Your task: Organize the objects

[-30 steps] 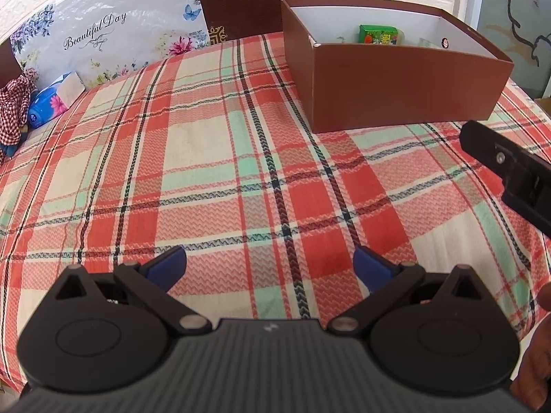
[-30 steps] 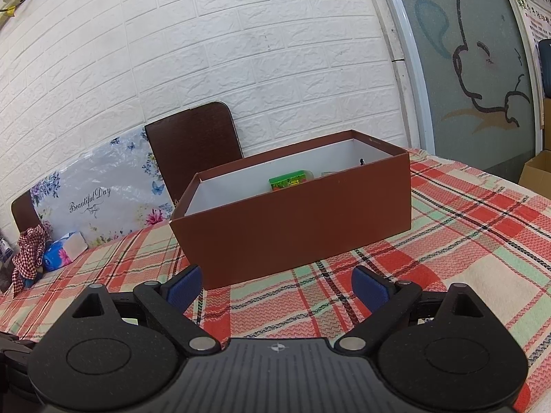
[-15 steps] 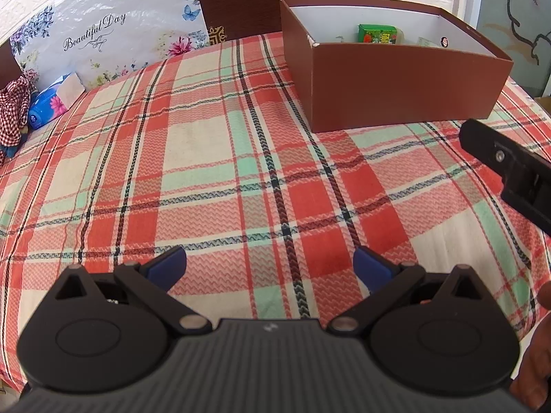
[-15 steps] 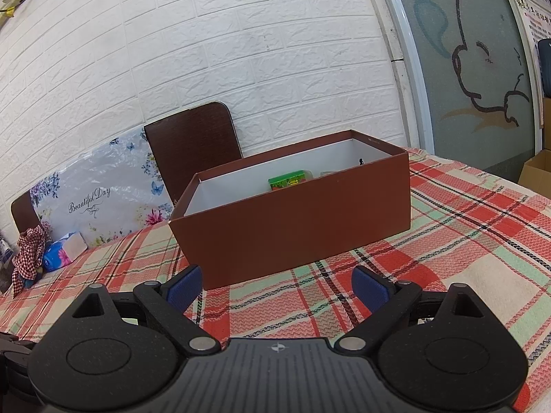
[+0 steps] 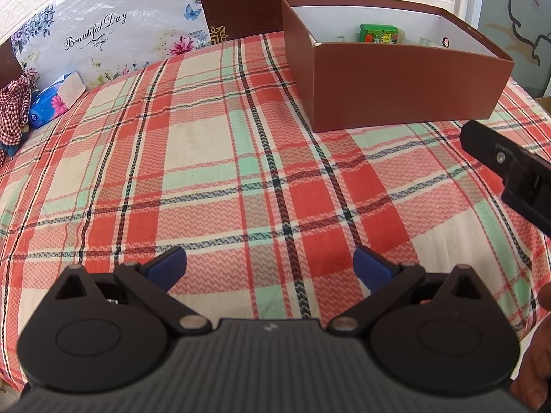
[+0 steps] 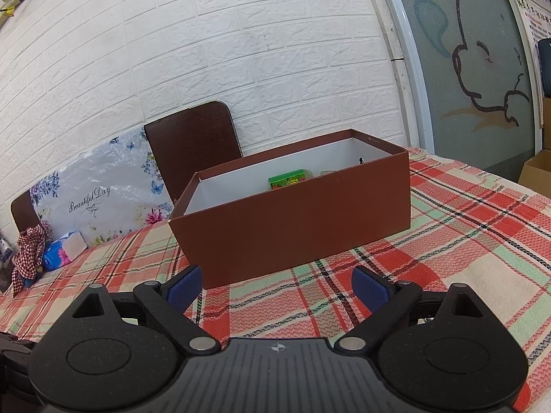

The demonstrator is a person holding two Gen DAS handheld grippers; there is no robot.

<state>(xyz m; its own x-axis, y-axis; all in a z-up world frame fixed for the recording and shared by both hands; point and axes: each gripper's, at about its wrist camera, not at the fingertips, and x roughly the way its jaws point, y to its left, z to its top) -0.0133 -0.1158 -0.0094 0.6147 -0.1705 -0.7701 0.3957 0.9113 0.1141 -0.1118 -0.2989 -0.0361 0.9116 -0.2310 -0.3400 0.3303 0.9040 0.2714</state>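
Box [image 5: 396, 86] open-topped on plaid cloth [image 5: 206, 172], green pack [image 5: 380, 33] inside, left view alone shows other gripper's body at right edge, left gripper [image 5: 269, 263] and right gripper [image 6: 277, 284] both spread wide, empty, box well ahead of jaws.

Left wrist view: high over plaid tablecloth [image 5: 206, 158], tilted down, brown box [image 5: 396, 86] far ahead-right of left gripper [image 5: 268, 265]. Right wrist view: low, near level, box [image 6: 296, 220] close ahead of right gripper [image 6: 275, 282]. Shared: box, cloth, floral board [image 5: 103, 31], chair back [image 6: 193, 144].
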